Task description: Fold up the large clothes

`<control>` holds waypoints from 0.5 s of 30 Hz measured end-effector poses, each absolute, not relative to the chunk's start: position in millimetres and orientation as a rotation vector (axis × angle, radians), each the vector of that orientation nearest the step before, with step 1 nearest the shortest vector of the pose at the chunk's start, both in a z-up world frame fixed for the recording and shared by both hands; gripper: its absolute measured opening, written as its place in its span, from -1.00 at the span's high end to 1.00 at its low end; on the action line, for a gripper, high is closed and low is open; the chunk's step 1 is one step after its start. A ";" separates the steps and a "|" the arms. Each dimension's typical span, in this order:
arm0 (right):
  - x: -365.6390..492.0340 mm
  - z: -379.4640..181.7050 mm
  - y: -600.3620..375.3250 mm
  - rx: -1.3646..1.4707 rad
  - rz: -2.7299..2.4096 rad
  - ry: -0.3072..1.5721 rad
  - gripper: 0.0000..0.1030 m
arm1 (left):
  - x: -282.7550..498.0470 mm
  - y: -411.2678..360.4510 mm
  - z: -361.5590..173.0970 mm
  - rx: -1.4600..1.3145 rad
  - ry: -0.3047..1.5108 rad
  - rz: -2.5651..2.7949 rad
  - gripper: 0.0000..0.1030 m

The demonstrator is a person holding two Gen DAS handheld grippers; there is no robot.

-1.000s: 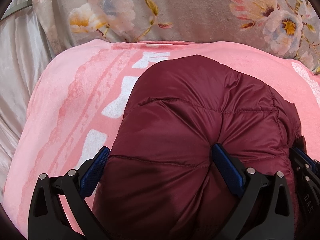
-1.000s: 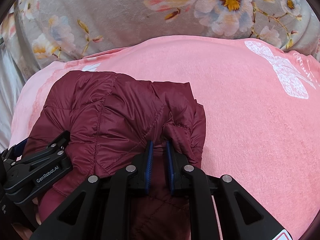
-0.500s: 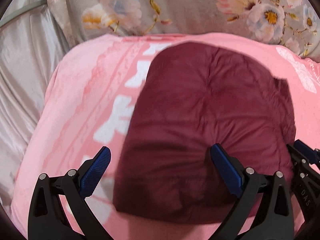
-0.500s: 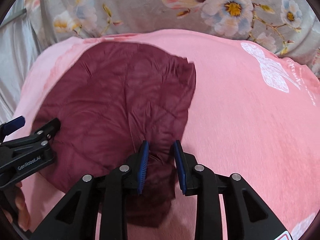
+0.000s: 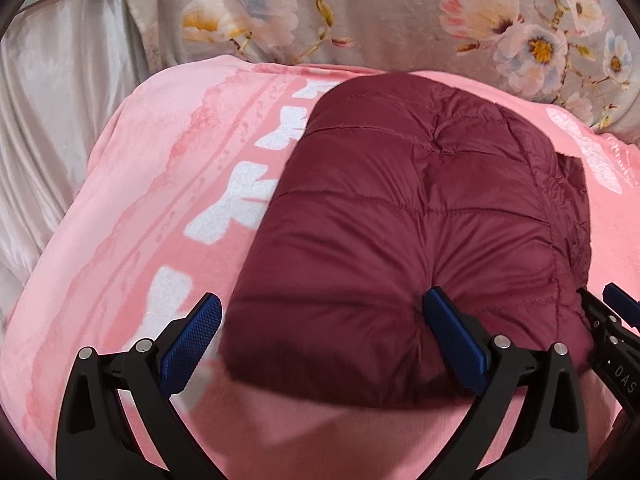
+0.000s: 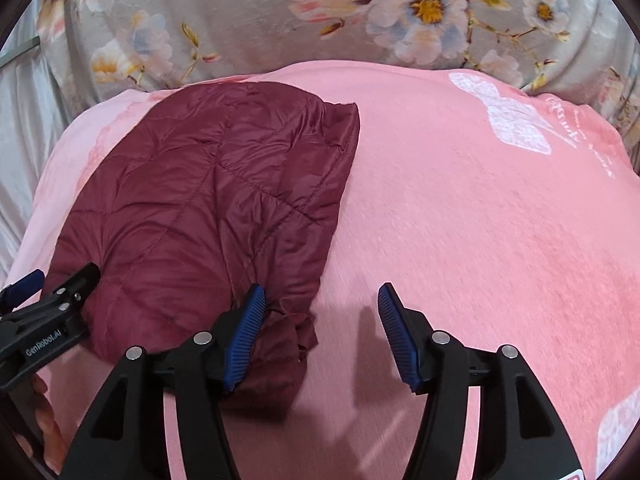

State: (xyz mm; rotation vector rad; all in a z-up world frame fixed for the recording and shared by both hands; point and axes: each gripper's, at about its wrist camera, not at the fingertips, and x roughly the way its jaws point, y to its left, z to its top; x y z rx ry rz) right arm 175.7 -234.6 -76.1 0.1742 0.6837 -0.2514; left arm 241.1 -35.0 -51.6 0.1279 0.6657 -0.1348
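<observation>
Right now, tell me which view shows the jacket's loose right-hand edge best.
The right wrist view: the maroon quilted jacket's open hem runs unobstructed down the pink blanket. The left wrist view shows mostly its puffy folded top, with that edge squeezed against the frame's right side.

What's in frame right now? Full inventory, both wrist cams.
Quilted maroon puffer jacket: 1, dark red, folded, lying on the pink blanket, left of its middle.
Pink fleece blanket with white prints: 1, spread under the jacket.
Grey floral bedcover: 1, grey with pale flowers, beyond the blanket.
Pale satin cloth: 1, silvery, far left.
Left gripper: 1, black with blue pads, open across the jacket's near edge.
Right gripper: 1, black with blue pads, opening, jacket's corner by its left pad.
</observation>
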 end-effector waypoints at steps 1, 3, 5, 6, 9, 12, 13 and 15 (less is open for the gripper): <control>166.2 -74.8 -231.3 0.157 -0.260 0.673 -0.13 | 235.7 -33.0 -51.4 0.126 0.661 -0.135 -0.91; 151.3 -72.9 -225.9 0.129 -0.277 0.659 -0.15 | 220.0 -28.1 -51.6 0.130 0.645 -0.130 -0.91; 135.1 -75.3 -219.9 0.107 -0.292 0.663 -0.17 | 205.5 -24.9 -52.9 0.140 0.633 -0.123 -0.91; 129.8 -76.6 -219.0 0.104 -0.293 0.665 -0.17 | 199.5 -24.2 -54.2 0.147 0.631 -0.120 -0.91; 111.7 -84.0 -214.7 0.111 -0.286 0.686 -0.17 | 182.7 -24.7 -61.6 0.166 0.639 -0.116 -0.91; 96.2 -85.7 -210.2 0.123 -0.275 0.675 -0.17 | 166.8 -24.4 -68.9 0.171 0.657 -0.125 -0.91; 91.7 -85.1 -208.6 0.123 -0.275 0.667 -0.17 | 160.9 -24.0 -69.9 0.172 0.653 -0.125 -0.91; 80.0 -83.8 -203.9 0.118 -0.286 0.639 -0.18 | 150.6 -22.8 -70.9 0.170 0.641 -0.123 -0.91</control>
